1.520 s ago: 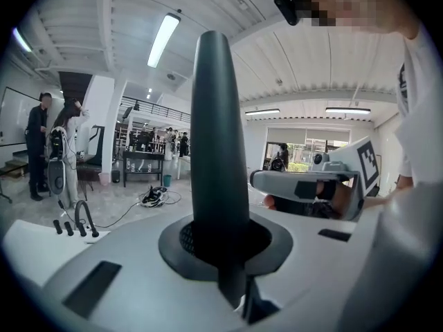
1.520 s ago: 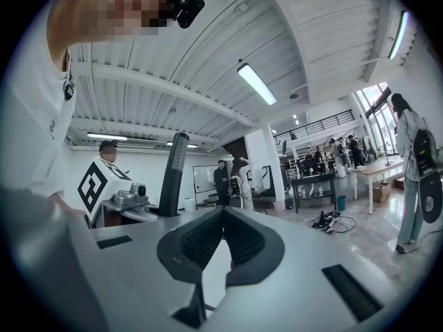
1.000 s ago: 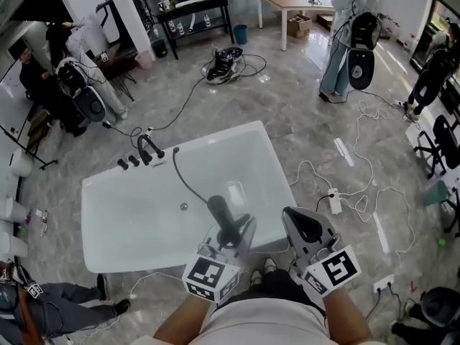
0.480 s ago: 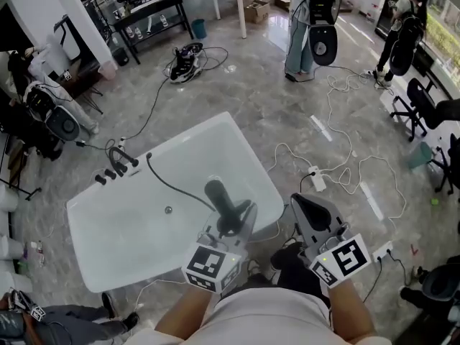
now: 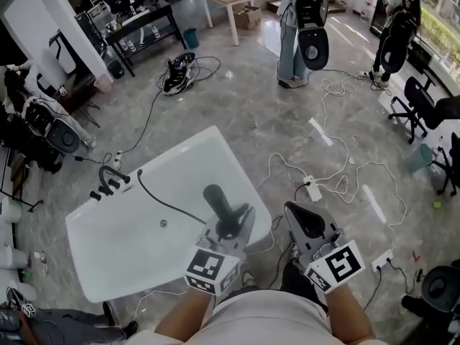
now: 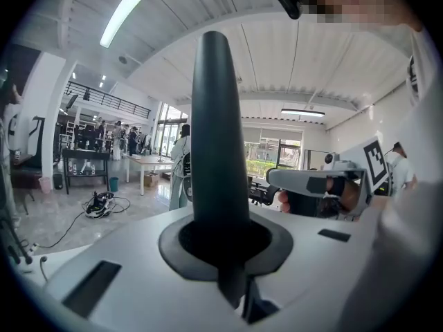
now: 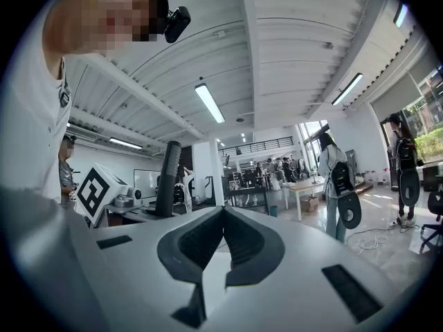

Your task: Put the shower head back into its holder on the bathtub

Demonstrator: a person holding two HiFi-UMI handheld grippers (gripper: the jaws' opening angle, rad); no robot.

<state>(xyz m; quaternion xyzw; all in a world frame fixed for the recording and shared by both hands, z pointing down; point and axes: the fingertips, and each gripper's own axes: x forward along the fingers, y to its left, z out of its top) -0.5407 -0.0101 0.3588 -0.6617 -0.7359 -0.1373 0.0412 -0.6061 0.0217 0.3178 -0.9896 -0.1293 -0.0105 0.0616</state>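
Left gripper [image 5: 228, 225] clamps slim black shower-head handle [image 5: 218, 203] upright, likely keeping black hose [image 5: 167, 204] slack over white bathtub [image 5: 215, 139]. Right gripper [image 5: 305, 221] closed, empty, spare.

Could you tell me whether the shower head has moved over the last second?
Yes. The shower head, clamped in the left gripper, has shifted toward the right-hand near corner of the bathtub, farther from the faucet.

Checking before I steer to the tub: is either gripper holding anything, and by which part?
Left gripper grips the shower head low on its handle; right gripper is shut, empty.
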